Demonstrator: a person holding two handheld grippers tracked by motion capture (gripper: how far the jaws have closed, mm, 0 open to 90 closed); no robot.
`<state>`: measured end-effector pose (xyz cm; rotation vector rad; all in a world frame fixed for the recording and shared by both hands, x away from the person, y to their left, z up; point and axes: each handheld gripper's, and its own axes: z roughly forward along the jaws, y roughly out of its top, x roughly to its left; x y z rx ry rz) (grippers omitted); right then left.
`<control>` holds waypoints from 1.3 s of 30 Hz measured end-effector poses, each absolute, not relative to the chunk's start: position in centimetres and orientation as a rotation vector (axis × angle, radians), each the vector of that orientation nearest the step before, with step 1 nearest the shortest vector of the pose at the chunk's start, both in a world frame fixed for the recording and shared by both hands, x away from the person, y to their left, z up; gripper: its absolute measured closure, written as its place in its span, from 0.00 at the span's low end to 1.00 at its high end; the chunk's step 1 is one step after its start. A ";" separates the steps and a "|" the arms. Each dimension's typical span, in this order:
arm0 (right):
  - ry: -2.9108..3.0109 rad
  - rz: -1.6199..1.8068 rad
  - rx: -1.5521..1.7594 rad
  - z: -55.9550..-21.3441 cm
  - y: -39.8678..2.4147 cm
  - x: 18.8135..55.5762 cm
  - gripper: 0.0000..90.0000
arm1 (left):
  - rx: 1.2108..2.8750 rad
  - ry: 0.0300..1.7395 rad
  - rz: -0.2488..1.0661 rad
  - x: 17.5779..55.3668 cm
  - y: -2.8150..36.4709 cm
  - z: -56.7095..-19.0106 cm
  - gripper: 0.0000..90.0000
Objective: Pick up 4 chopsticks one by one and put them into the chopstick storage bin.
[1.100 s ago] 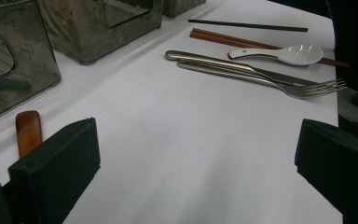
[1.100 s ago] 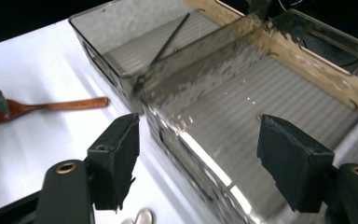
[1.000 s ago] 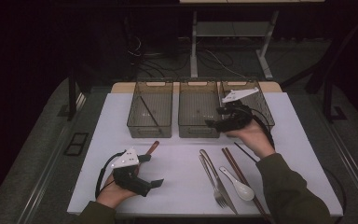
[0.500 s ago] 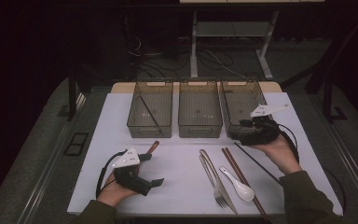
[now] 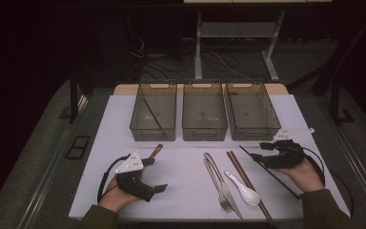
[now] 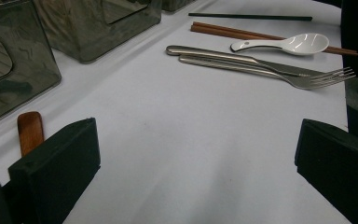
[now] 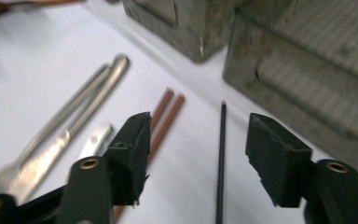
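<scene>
White table (image 5: 186, 167) | 3 bins (image 5: 204, 112) behind | right gripper (image 5: 259, 151) unclenched, closing over black chopstick (image 7: 221, 158) | left gripper (image 5: 158, 174) agape, empty

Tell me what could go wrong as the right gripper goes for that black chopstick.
1. The black chopstick is thin and lies flat on the white mat; the right gripper, whose jaws have just been closing with the stick between them but untouched, may slip off it.
2. The brown chopsticks lie close beside one jaw and could get nudged or pinched instead.
</scene>
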<state>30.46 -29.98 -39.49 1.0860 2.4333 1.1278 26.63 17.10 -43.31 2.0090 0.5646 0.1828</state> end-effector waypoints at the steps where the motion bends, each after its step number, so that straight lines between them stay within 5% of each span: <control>1: 2.437 1.117 1.094 -39.7 -30.3 30.2 0.48 | 2.010 0.565 0.183 26.6 17.1 -43.3 0.00; 24: 2.508 0.943 1.175 -42.3 -35.0 26.3 0.85 | 2.022 0.559 0.184 26.6 17.0 -43.3 0.00; 39: 2.586 0.847 1.165 -43.5 -34.7 26.4 0.89 | 2.024 0.558 0.182 26.5 17.0 -43.3 0.00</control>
